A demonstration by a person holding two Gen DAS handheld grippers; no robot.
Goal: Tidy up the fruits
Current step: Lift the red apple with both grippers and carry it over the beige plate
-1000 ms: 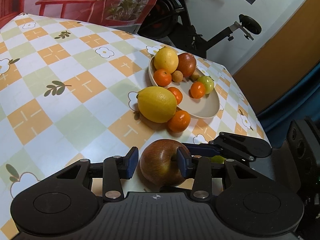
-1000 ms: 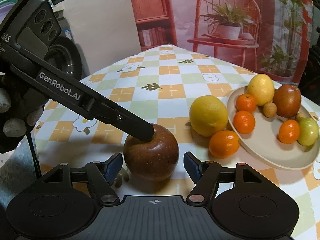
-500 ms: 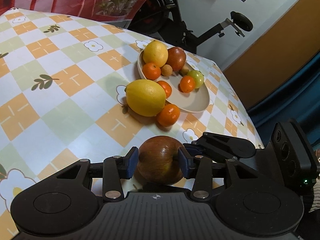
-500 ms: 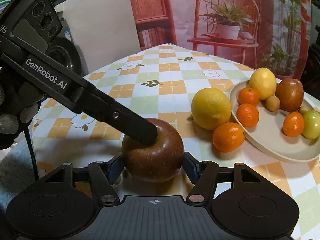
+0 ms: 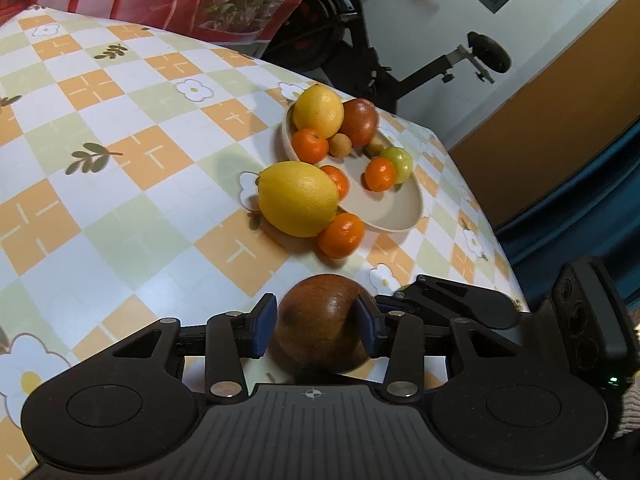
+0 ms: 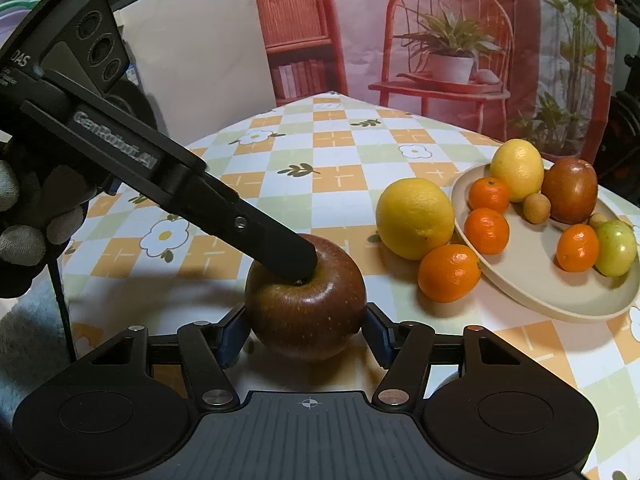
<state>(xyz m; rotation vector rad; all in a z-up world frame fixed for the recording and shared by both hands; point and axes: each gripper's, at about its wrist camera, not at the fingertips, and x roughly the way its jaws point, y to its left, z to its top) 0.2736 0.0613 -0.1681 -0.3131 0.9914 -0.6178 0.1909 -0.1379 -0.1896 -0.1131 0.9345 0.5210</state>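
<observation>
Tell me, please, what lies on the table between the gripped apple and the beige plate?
In the right wrist view, a loose mandarin sits between the apple and the plate, close against a large lemon.

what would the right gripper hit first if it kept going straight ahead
The apple: it already sits between the right gripper's pads, which have just been closing on it. Behind it only bare tablecloth shows, though depth is unclear.

I read "GenRobot.AI", white letters, blurred, along side of left gripper (image 6: 298, 268) body, at 10 o'clock from apple (image 6: 306, 312) in right wrist view. Further at 10 o'clock, same housing end shows "DAS", cut off by frame edge. No other legible text in either view.
</observation>
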